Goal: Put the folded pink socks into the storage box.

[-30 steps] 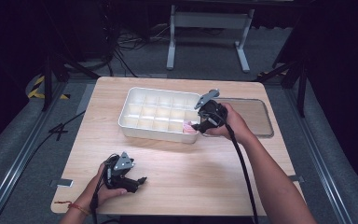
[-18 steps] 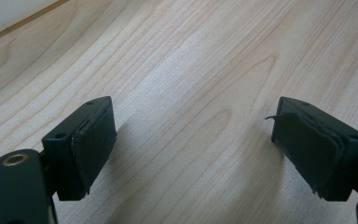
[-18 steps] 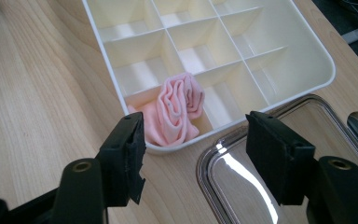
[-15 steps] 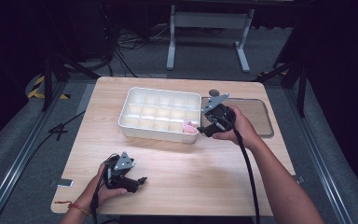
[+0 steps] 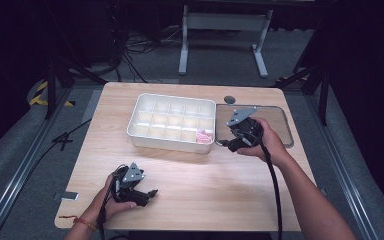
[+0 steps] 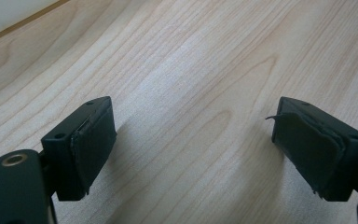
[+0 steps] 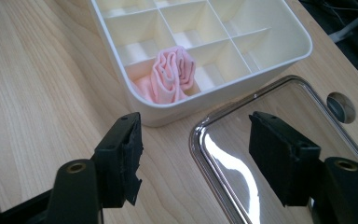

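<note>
Here one white divided tray serves as the landmark on the one wooden table. One pink folded cloth sits in the tray's near right corner compartment. One clear lid lies flat just right of the tray. Two grippers are in play. The right gripper hovers at the tray's near right corner, over the lid's edge; its jaws have just been opening and stand apart with nothing between them. The left gripper rests well in front of the tray, jaws apart over bare wood.
</note>
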